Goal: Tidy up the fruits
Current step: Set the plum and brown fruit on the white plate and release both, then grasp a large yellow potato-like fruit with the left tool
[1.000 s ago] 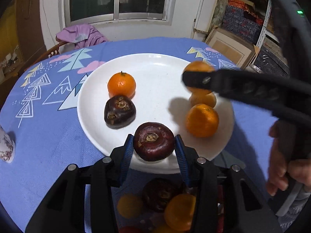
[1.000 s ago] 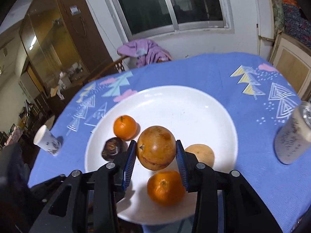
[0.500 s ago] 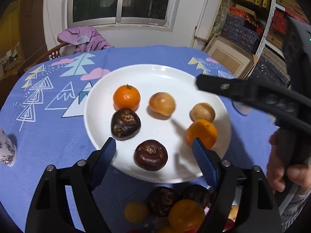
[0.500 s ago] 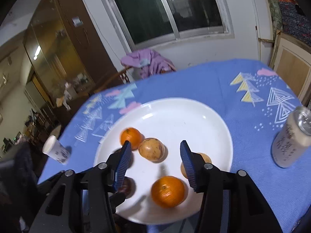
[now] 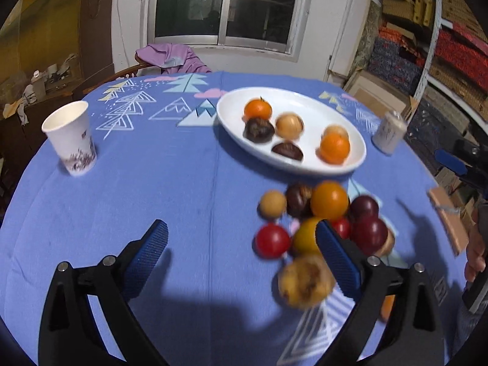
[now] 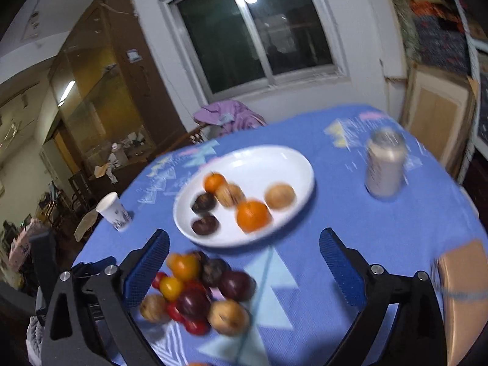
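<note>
In the left wrist view the left gripper (image 5: pixel 241 250) fills the bottom of the frame, spread wide and holding nothing, above the blue-clothed worktop (image 5: pixel 158 183). Its right finger overlaps a loose pile of fruit (image 5: pixel 320 222) at lower right: red, yellow, orange, dark and tan pieces, blurred. Beyond the pile, right of centre, a white plate (image 5: pixel 305 103) carries two oranges, two dark fruits and two tan ones. A paper cup (image 5: pixel 71 138) stands at left, a can (image 5: pixel 389 132) just right of the plate.

In the right wrist view the right gripper (image 6: pixel 244 262) is likewise wide open and empty. The pile (image 6: pixel 198 292) lies at lower left beside its left finger, the plate (image 6: pixel 274 161) at centre, the can (image 6: pixel 385 167) at upper right, the cup (image 6: pixel 114 212) at left.
</note>
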Available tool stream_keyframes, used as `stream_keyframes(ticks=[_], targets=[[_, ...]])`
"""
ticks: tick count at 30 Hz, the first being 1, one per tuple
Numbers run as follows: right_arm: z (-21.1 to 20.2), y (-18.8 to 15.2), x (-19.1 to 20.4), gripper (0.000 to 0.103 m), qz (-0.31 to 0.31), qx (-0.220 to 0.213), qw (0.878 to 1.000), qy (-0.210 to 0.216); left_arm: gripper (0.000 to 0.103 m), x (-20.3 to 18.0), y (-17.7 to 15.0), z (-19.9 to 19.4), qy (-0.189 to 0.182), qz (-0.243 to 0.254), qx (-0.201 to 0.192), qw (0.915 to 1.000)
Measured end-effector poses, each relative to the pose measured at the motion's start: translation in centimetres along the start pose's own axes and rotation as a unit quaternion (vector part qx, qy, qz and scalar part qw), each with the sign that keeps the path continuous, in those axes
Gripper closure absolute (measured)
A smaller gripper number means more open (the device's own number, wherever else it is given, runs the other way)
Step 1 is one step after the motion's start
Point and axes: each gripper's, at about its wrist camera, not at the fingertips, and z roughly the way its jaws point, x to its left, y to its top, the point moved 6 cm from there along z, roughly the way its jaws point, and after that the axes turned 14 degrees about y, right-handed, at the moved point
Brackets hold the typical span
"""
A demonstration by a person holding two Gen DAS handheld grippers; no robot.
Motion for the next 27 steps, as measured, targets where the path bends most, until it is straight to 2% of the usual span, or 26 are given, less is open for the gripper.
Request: stream_keyframes(ticks=[4,6,11,14,16,21,27], targets=[[-0.9,-1.5,-2.5,0.003,0.063,0.008,0.998,0.008,0.007,-2.1,-2.0,-1.1,0.0,0.05,-0.016,0.9986],[-1.2,-1.3,-2.7,0.003,0.069,-0.002,0.998,0.011,0.007,-3.2,-2.6,-1.1,0.005,0.077,-0.02,0.9968],[-1.3,-1.4,-3.0,0.003,0.079,0.0,0.997,0.013,0.007,-4.6,-3.8,0.3,0.025,0.126,0.001,0.9917],[-0.9,-1.6,-2.8,0.003,0.074,0.007,0.997,0.011,0.006,-3.6,-3.7,0.9,0.022,0.108,0.015,0.9938],[-0.7,-1.7,-2.5,0.003,0.066,0.011,0.998,0.011,0.006,-2.4,-3.1,0.7,0.023,0.09,0.008,0.9956],[-0.7,-1.8,-2.5,0.003,0.065,0.013,0.998,0.008,0.004,0.8,-2.1,-0.4,0.057,0.067,-0.019,0.9959],[-0.8,-1.7,-2.5,0.003,0.066,0.012,0.998,0.009,0.004,5.0,-3.4,-1.6,0.073,0.023,-0.015,0.9969]])
